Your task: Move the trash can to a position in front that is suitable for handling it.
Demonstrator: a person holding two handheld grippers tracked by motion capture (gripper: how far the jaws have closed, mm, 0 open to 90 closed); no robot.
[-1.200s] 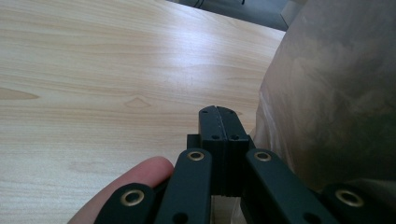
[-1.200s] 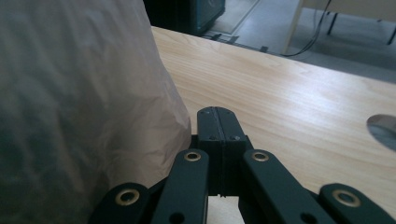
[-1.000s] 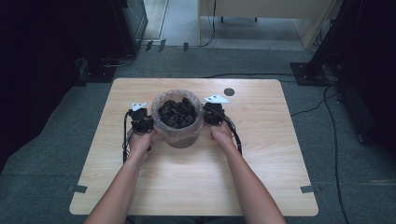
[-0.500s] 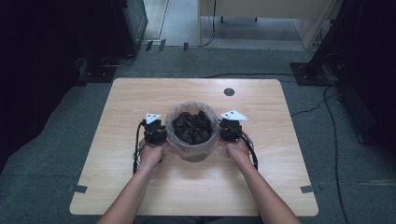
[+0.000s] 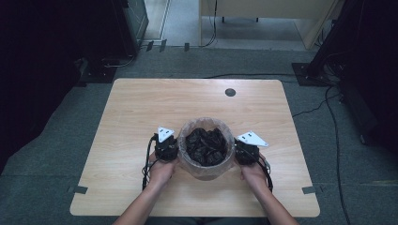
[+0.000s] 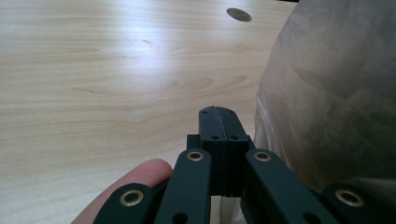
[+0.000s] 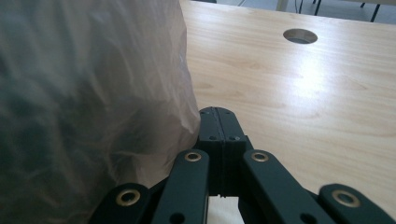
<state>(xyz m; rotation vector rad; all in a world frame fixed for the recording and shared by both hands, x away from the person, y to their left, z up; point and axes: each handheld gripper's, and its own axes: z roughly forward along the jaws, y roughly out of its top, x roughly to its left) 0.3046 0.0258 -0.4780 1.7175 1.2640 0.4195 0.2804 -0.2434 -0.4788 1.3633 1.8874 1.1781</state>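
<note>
1. A bin lined with a clear bag was seen near the table's near edge, holding dark scraps.
2. It was flanked by the left gripper and right gripper, each with jaws pressed together on nothing.

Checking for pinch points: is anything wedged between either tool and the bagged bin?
Nothing visible. The left tool and the right tool, both shut, lie directly against the bin, whose plastic bag liner is the surface beside each.

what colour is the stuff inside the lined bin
Black, crumpled-looking, inside the bin with its clear plastic liner; the high view shows the contents best.
</note>
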